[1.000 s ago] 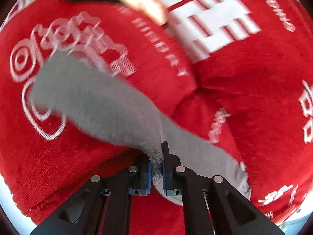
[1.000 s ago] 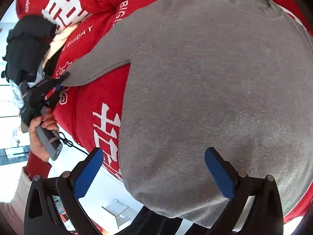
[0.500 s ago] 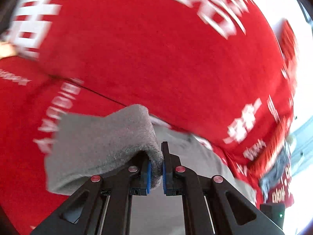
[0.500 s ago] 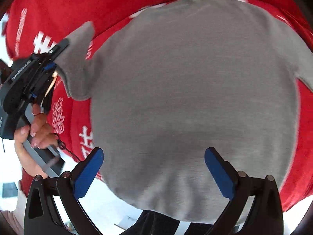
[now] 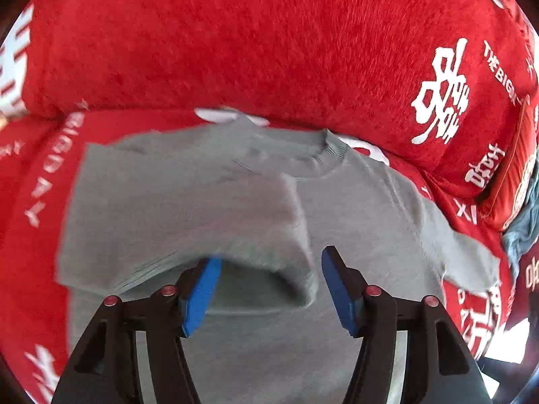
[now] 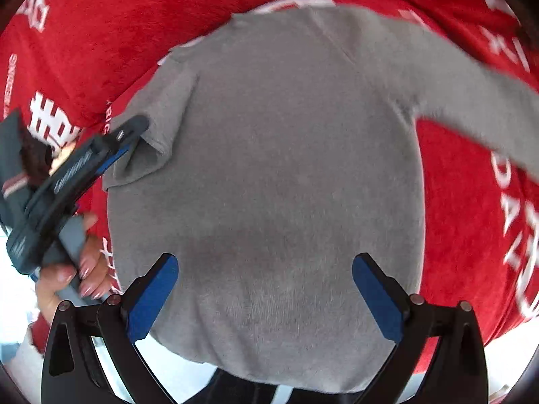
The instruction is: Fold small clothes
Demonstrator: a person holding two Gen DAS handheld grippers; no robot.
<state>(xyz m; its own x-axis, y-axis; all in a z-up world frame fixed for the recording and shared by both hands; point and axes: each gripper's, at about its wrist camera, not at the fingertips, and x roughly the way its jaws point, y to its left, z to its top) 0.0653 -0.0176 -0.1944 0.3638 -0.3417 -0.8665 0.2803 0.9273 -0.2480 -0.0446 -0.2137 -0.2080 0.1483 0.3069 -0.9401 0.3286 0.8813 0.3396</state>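
Folding: we see a grey sweater (image 6: 286, 168) spread flat on a red cover (image 5: 269, 50) with white lettering.
Sweater position: its ribbed collar (image 5: 328, 160) points away from us, its hem lies nearest us, and the body fills the middle of both views.
Our left sleeve (image 5: 202, 208): it is doubled inward across the chest, its cuff end lying just ahead of the left gripper (image 5: 269, 289).
Our left gripper: its blue pads stand apart, with nothing between them; the folded sleeve edge rests near the left pad, though blur keeps us from saying whether they touch.
Our right gripper (image 6: 266, 293): it hangs above the lower part of the sweater body, jaws wide apart and clamped on nothing.
Other sleeve (image 6: 471, 101): it lies stretched outward over the red cover, away from the body.
Our left hand (image 6: 74, 269): in the right wrist view it grips the left tool's handle, beside the sweater's edge.
Far right: a crumpled blue-grey cloth (image 5: 520, 229) sits at the edge of the left wrist view.
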